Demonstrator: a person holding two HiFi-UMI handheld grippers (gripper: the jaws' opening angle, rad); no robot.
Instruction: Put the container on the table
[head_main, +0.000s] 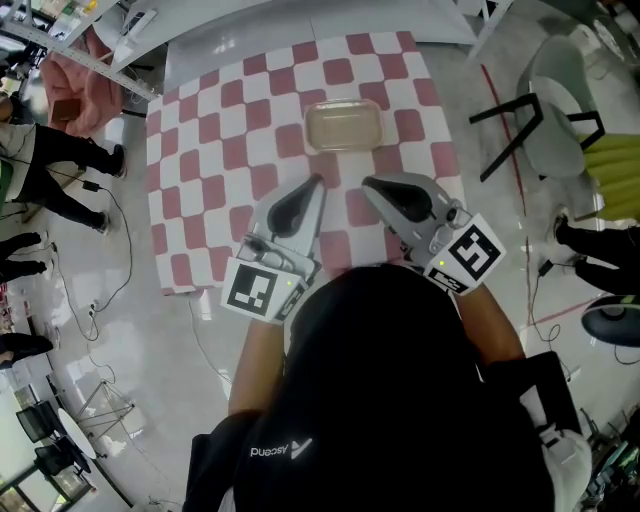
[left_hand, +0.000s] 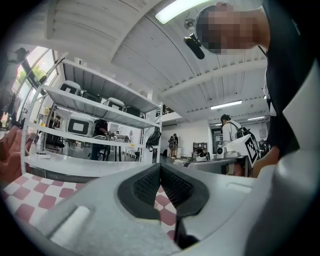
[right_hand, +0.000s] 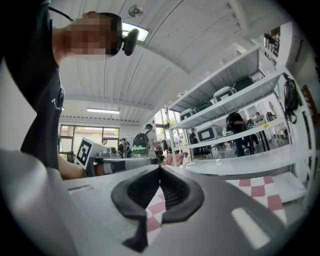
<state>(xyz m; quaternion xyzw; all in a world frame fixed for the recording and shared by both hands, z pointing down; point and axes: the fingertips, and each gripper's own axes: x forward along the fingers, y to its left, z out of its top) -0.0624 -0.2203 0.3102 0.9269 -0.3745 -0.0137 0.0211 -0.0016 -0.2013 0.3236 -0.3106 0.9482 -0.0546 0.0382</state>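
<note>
container (head_main: 343, 126) sits flat on the pink-and-white checked table (head_main: 200, 150), toward the far edge, clear and lidded, nothing touching it. your left gripper (head_main: 316, 183) and right gripper (head_main: 368, 183) both hover on the near side of it, tips pointing toward it and angled in at each other, well short of contact. left gripper view: the black ribbed pads (left_hand: 147, 184) meet at the tip, jaws pressed together, only checked cloth showing through the gap below them. right gripper view: same story, pads (right_hand: 176, 192) closed tip to tip, nothing held. marker cubes (head_main: 258, 290) ride at the back of each tool, close to your chest. out past the table, a white shelving rack (left_hand: 100, 107) with grey machines on it, people standing in the room beyond, a chair (head_main: 550, 110) off to the right on the glossy floor.
</note>
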